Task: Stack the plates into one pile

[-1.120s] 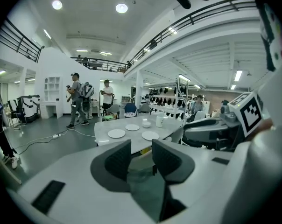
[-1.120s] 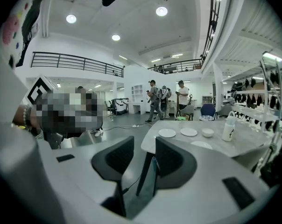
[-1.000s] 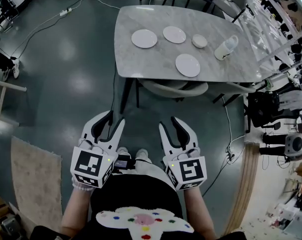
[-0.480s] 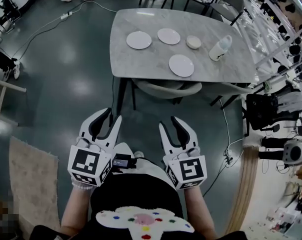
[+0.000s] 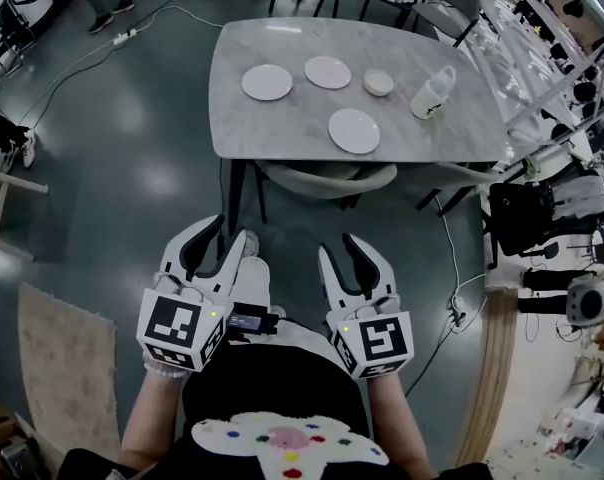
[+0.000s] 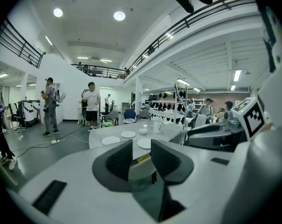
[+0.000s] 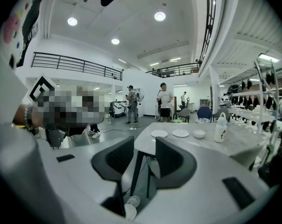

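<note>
Left tool (image 5: pixel 225 236) and right tool (image 5: pixel 340 248): jaws apart, empty, well short of counter (image 5: pixel 282 133). Close in first; take nearest plate (image 5: pixel 354 130) by its rim, level.

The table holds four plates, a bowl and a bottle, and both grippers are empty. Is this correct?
No: the table holds three plates, not four, as the head view shows. The bowl, the bottle and the empty left gripper and right gripper are as you say.
</note>
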Motion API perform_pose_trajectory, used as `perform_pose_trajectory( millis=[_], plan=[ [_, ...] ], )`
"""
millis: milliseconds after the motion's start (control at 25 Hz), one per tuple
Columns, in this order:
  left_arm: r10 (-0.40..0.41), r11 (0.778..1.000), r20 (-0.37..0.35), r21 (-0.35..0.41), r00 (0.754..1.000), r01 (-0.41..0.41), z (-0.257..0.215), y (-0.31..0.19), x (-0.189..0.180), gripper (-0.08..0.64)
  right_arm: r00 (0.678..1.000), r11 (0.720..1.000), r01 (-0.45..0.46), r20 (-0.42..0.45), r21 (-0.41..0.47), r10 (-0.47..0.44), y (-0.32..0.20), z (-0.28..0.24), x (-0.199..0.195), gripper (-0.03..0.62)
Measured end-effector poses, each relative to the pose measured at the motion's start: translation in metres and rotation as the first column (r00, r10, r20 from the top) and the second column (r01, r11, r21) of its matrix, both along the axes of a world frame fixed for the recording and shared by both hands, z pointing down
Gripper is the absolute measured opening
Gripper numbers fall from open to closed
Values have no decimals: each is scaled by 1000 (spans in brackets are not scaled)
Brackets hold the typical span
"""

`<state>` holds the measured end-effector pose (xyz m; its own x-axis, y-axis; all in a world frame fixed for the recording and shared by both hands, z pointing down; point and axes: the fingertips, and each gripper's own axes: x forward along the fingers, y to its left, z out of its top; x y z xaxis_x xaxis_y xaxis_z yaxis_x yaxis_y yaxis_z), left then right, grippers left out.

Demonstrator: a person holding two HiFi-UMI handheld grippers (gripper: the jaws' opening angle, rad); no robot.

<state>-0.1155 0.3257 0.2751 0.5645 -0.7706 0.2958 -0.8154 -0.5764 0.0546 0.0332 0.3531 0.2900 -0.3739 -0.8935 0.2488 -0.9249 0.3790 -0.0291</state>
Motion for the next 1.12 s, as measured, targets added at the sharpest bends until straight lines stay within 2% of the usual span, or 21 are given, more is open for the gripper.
perform_pose_trajectory(
  millis=[360, 1120],
  plan=[
    [41, 999, -17, -15, 999, -42, 6, -50, 11, 121, 999, 999, -33, -1, -9, 33, -42, 4, 6, 127],
    [118, 990, -25, -71, 993, -120, 4, -212, 1, 110, 996, 994, -87, -13, -67, 86, -196, 0, -11, 127]
  ],
)
